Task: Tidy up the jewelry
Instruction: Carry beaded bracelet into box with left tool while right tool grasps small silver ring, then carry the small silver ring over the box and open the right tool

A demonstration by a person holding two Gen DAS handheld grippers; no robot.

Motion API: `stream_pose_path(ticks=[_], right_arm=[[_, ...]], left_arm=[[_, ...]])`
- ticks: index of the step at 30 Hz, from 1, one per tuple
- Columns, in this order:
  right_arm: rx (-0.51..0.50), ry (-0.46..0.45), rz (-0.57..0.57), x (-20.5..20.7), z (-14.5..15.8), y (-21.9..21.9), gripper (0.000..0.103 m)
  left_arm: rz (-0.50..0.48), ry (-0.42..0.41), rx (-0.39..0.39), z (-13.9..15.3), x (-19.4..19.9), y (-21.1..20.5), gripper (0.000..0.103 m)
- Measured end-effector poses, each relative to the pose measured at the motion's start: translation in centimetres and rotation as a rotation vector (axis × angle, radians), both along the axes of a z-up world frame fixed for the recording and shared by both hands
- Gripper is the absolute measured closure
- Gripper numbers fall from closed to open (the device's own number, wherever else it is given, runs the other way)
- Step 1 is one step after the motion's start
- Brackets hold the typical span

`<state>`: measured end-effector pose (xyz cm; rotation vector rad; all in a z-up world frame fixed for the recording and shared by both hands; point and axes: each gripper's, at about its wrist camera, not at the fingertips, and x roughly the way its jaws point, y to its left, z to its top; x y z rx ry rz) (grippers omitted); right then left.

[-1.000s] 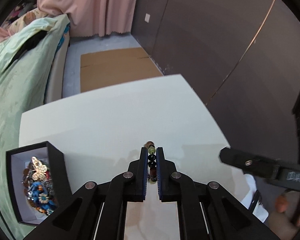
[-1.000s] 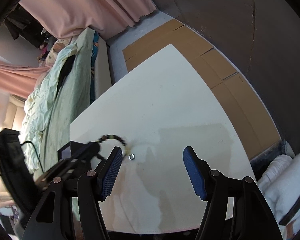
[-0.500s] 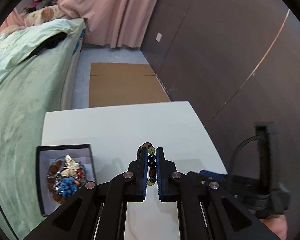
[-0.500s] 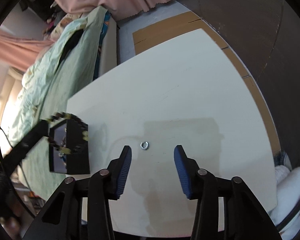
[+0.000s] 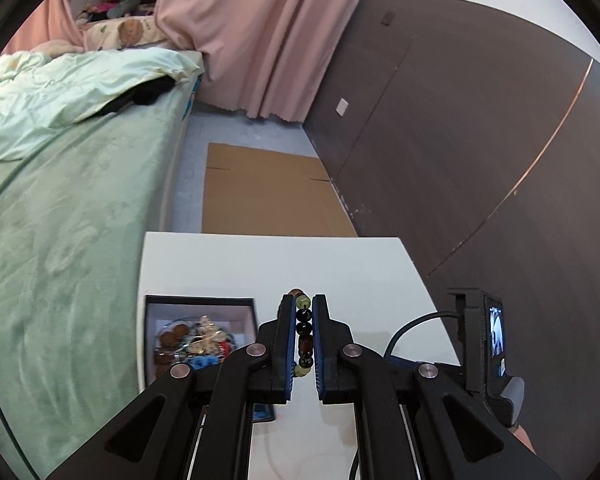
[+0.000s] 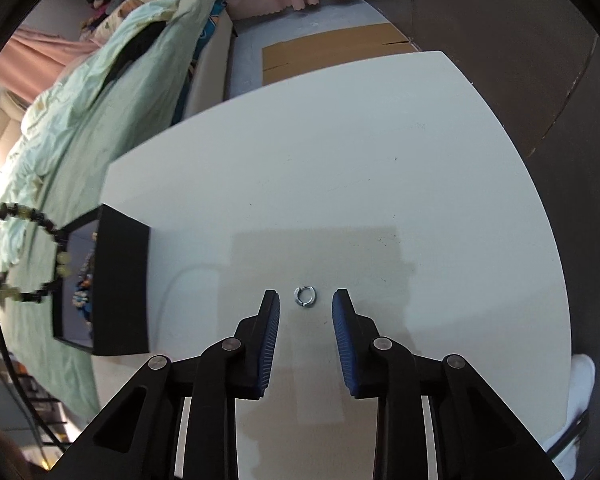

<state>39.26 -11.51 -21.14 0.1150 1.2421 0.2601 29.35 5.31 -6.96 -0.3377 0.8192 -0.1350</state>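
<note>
My left gripper [image 5: 303,300] is shut on a beaded bracelet [image 5: 303,334] of dark, green and brown beads, held above the white table [image 5: 340,264] just right of the open black jewelry box [image 5: 198,301], which holds several colourful pieces. In the right wrist view the bracelet [image 6: 40,216] hangs at the far left beside the box [image 6: 120,280]. My right gripper [image 6: 306,298] is open, its blue pads either side of a small silver ring [image 6: 305,296] lying on the table [image 6: 380,160].
A bed with green bedding [image 5: 60,220] runs along the table's left side. Flat cardboard [image 5: 268,196] lies on the floor beyond the table. A dark wall [image 5: 460,140] stands to the right. The right gripper's body and screen [image 5: 484,336] sit at the right.
My left gripper lifted the bracelet and carried it left toward the box. My right gripper moved forward and narrowed, so the silver ring now lies between its pads.
</note>
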Motion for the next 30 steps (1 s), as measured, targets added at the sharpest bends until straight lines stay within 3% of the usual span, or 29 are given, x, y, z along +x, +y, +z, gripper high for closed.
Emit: stream_pose_path(ticks=[8, 14, 17, 21, 22, 24, 26, 28, 30], right_arm=[[-0.111, -0.020, 0.019, 0.2, -1.0, 1.5, 0.086], [-0.204, -0.049, 0.047, -0.5, -0.6, 2.6, 0.089], [-0.178, -0.064, 0.021, -0.7, 0.1, 2.1, 0.089], [-0.098, -0.101, 0.002, -1.0, 1.8, 1.4, 0.089], [-0.075, -0.107, 0.002, -1.2, 2.2, 1.3, 0.089], [-0.017, -0.120, 0.010, -1.6, 3.0, 1.4, 0.089], [0.025, -0.155, 0.028, -2.1, 4.1, 2.0, 0.089], [0.055, -0.189, 0.046, -2.7, 5.1, 2.5, 0.089], [0.115, -0.214, 0.067, -3.1, 6.2, 3.1, 0.089]], left_arm=[[0.033, 0.011, -0.017, -0.7, -0.3, 2.0, 0.095], [0.054, 0.031, -0.026, -1.4, -0.1, 2.9, 0.095], [0.089, 0.044, -0.034, -1.8, 0.2, 3.8, 0.095], [0.122, 0.060, -0.103, -2.2, 0.3, 5.3, 0.094], [0.123, 0.065, -0.115, -2.3, 0.3, 5.6, 0.091], [0.127, 0.081, -0.115, -2.5, 0.4, 6.0, 0.076], [0.153, 0.074, -0.111, -2.4, 0.1, 6.4, 0.043], [0.177, 0.057, -0.104, -2.1, -0.2, 6.7, 0.033], [0.185, 0.053, -0.096, -1.8, -0.4, 7.0, 0.033]])
